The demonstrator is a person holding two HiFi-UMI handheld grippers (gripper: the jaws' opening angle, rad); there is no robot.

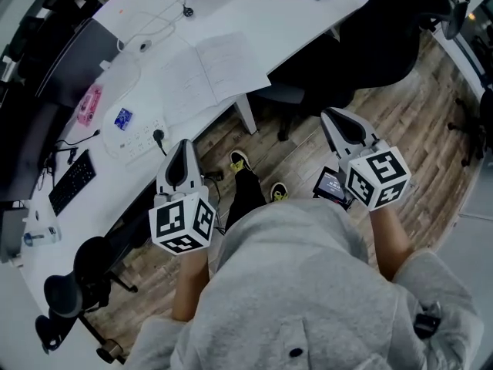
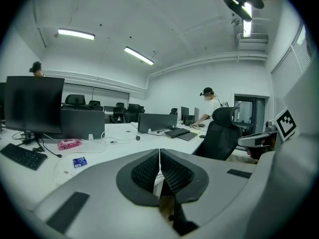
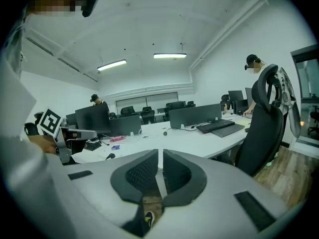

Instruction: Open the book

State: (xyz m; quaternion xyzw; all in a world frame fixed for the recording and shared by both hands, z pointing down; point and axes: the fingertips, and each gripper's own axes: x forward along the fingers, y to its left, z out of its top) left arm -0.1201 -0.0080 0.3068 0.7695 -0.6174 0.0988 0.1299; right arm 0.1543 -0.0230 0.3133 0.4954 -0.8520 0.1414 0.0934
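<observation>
1. the book (image 1: pixel 208 72) lies on the white tabletop (image 1: pixel 300 10) and looks already spread flat, pale pages up. both grippers hang well short of the book, over the wood floor.
2. left gripper (image 1: pixel 183 154): fingers pressed together, nothing between them. right gripper (image 1: pixel 344 127): fingers drawn to a thin slit, also empty.
3. risk: reaching in with the fingers closed could shove the book or crease a thin page. a sweep could also catch the power strip (image 1: pixel 142 137) beside the book.
4. no writing is readable. the page print and the blue packet (image 1: pixel 122 119) left of the book are too small.
</observation>
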